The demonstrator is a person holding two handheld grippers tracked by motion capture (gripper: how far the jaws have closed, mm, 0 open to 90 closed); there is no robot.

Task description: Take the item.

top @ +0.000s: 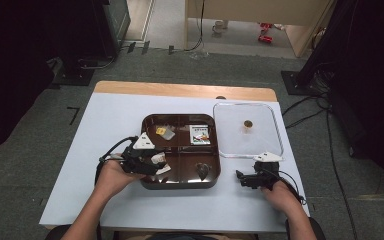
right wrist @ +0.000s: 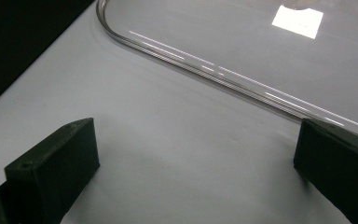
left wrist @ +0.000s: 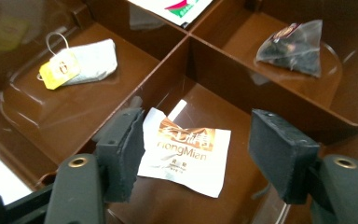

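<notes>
Left gripper view: left tool point(left wrist: 196, 154) gapes wide over the white sachet point(left wrist: 186, 156) (lying flat); drop lower, pinch one edge.

black gripper point(top: 162, 162) jaws, brass screws, grey triangular plates, black cables.

In the left gripper view, the left pad point(left wrist: 121, 154) is covering a corner of the white sachet point(left wrist: 186, 156), and the top edge is cutting off a printed packet point(left wrist: 177, 7). The frame is cropping the clear lid point(right wrist: 242, 42) in the right gripper view.
</notes>
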